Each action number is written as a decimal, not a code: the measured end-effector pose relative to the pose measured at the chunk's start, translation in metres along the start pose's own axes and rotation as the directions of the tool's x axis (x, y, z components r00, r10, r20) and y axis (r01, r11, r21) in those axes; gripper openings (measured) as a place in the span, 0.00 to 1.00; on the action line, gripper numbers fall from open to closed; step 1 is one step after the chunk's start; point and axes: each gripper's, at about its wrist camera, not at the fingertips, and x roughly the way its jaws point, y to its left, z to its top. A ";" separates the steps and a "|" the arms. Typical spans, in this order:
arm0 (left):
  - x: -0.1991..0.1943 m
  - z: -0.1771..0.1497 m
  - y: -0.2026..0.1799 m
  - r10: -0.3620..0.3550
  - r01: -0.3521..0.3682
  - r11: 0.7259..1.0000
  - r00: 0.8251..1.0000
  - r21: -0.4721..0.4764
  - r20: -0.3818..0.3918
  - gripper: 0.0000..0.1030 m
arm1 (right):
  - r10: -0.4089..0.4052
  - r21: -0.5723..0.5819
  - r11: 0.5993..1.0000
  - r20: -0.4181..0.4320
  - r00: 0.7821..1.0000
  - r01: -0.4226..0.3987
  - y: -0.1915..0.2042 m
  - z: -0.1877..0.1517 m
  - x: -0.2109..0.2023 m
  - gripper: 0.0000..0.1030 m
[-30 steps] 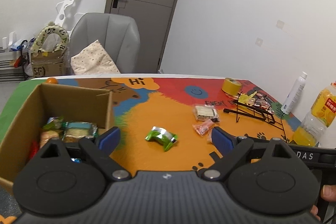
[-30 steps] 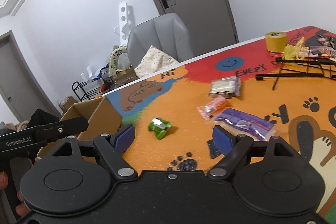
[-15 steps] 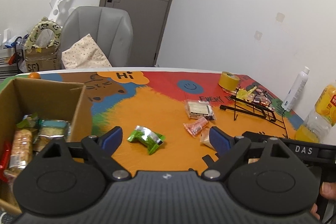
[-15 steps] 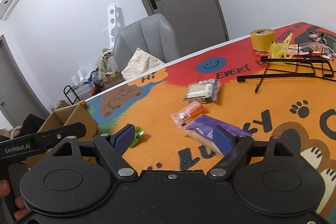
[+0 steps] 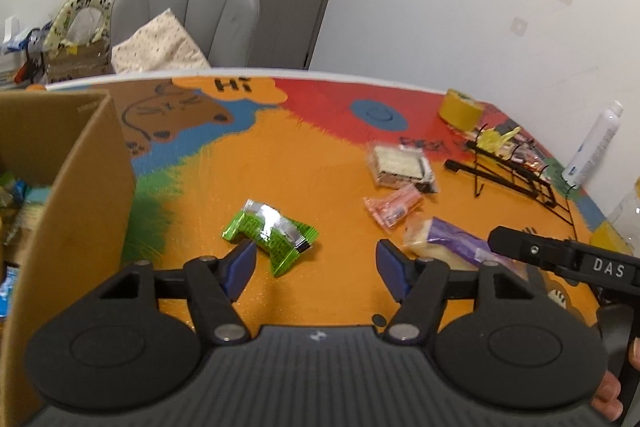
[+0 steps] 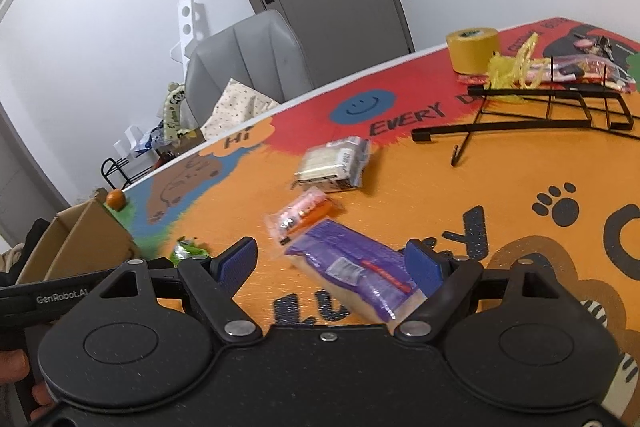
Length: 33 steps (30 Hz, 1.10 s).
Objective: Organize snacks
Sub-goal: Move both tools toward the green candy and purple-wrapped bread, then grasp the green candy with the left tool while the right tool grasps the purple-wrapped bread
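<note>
A green snack packet (image 5: 272,233) lies on the orange table mat, just ahead of my left gripper (image 5: 316,267). Its jaws are closing, and the packet's near end sits between the fingertips without being pressed. My right gripper (image 6: 331,261) stands open over a purple-wrapped snack (image 6: 352,273), which lies between its fingers, untouched. A pink packet (image 6: 300,215) and a clear-wrapped cracker pack (image 6: 332,165) lie beyond it. The cardboard box (image 5: 80,195) at the left holds several snacks.
A black wire rack (image 6: 552,115), a yellow tape roll (image 6: 472,49) and yellow mesh (image 6: 516,65) sit at the far right of the table. A white bottle (image 5: 596,143) stands at the right edge. A grey chair (image 5: 188,11) stands behind the table.
Both grippers have moved forward and down toward the table. The left jaws have narrowed around the green packet's end; the right gripper now straddles the purple snack.
</note>
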 end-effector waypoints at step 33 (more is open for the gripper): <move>0.039 0.000 0.003 0.060 -0.060 0.998 0.998 0.012 -0.018 0.26 | -0.031 -0.113 0.993 -0.155 0.987 0.014 0.019 -0.011 0.030 0.33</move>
